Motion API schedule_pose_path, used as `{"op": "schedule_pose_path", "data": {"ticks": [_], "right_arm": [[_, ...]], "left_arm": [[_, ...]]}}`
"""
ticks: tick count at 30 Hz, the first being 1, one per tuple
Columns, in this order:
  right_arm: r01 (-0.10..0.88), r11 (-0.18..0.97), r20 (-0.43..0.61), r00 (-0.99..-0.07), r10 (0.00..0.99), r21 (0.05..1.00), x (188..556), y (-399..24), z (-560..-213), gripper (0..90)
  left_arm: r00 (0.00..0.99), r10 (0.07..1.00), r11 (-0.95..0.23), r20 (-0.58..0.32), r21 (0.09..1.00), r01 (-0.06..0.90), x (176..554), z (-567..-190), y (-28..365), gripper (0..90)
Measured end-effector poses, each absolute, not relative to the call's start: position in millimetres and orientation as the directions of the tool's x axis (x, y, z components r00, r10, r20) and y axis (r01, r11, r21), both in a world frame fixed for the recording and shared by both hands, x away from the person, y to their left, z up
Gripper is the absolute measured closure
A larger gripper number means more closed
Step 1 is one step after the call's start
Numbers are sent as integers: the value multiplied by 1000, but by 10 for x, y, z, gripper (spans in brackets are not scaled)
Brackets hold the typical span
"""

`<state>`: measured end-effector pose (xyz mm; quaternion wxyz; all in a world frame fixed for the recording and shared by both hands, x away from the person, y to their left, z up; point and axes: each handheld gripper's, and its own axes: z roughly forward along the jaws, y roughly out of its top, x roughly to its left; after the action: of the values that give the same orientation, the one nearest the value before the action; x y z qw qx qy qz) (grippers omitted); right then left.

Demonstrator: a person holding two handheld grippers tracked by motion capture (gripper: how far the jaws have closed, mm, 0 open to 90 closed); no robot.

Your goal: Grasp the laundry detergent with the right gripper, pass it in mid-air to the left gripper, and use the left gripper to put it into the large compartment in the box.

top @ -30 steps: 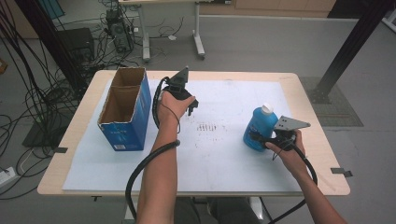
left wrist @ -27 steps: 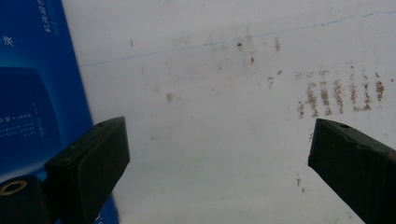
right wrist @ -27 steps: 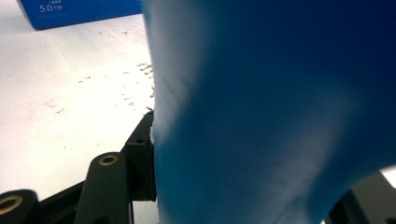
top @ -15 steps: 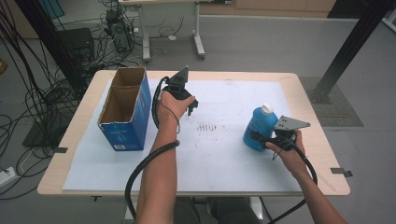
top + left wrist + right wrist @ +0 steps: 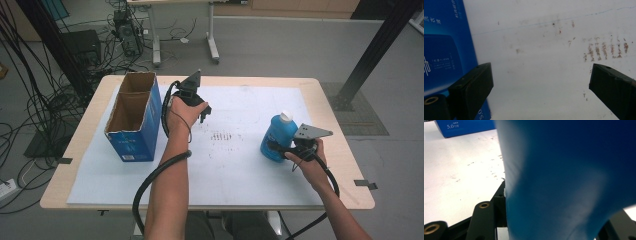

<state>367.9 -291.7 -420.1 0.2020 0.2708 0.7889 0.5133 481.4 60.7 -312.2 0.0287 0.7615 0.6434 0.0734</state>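
1. On the right side of the tabletop (image 5: pixel 340 145), a blue bottle (image 5: pixel 278 137) with a white cap (image 5: pixel 285 117) is standing upright on the white sheet (image 5: pixel 240 190), well apart from the box (image 5: pixel 134 117).
2. The right gripper (image 5: pixel 280 150) is pressing in low on the bottle's body; in the right gripper view the blue wall (image 5: pixel 574 182) is sitting between the jaws, which are clamping it on both sides.
3. The left gripper (image 5: pixel 202 111) is hovering near the middle of the sheet, just beside the open-topped blue cardboard box; its jaws are spread wide with nothing between them, as the left gripper view shows over bare sheet and some brown smudges (image 5: pixel 604 48).
4. Judging by its look, the bottle is smooth plastic, so it is probably slippery and somewhat yielding under a squeeze; if it is holding liquid it will be fairly heavy and bottom-weighted.
5. Taking hold low on the broad body, as now, is keeping the weight close to the jaws, but the curved wall could slide or twist if the grip is light.
6. A firmer, squarer hold across the widest flat of the body seems the safest; the narrow neck under the cap is likely a poorer place, since the bottle would be swinging below it.
7. The box looks light and stiff, with thin walls that could tip if nudged.
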Motion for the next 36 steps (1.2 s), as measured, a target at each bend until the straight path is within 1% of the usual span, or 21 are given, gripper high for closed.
{"op": "schedule_pose_path", "data": {"ticks": [36], "right_arm": [[227, 326, -35, -772, 634, 918, 3685, -2919, -4196, 437]], "left_arm": [[160, 984, -169, 74, 140, 976, 4805, -3097, 602, 58]]}}
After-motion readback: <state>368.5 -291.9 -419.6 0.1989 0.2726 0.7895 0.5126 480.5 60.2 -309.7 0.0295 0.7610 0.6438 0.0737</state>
